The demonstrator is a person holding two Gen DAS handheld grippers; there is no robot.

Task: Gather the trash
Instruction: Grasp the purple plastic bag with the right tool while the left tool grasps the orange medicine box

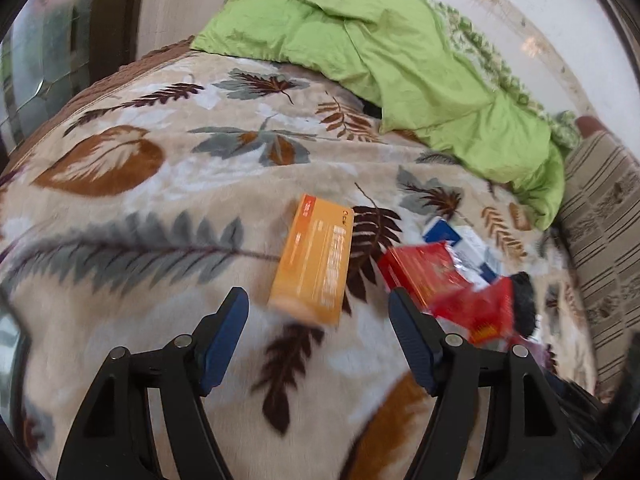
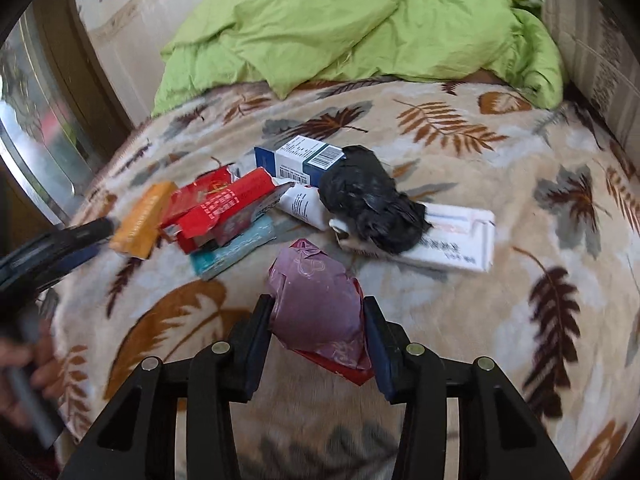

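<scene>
1. Pinching a crumpled mauve wrapper (image 2: 320,304) between its dark pads, the right hand-held gripper (image 2: 318,320) holds it just above the bed; the wrapper is creased, printed with faint pale outlines, and a red edge shows under its lower corner.
2. The left hand-held gripper (image 1: 318,320) is spread wide with nothing between its blue pads; the near end of an orange box (image 1: 314,258) lies just ahead of the gap.
3. The orange box is long and flat, with white print along its face, and rests on the leaf-patterned blanket (image 1: 140,240).
4. Just right of it in the left wrist view lies a red carton (image 1: 424,270), torn and flattened, with a blue-and-white box (image 1: 460,240) behind it.
5. In the right wrist view the rest of the trash sits in a loose heap on the blanket: the torn red carton (image 2: 224,208), a teal packet (image 2: 234,250) partly under it, a blue-and-white box (image 2: 300,158) with a barcode, a white tube (image 2: 302,204), a crumpled black bag (image 2: 368,204), and a white flat box (image 2: 456,240) partly under the bag.
6. A rumpled green duvet (image 2: 340,28) lies at the far end of the bed.
</scene>
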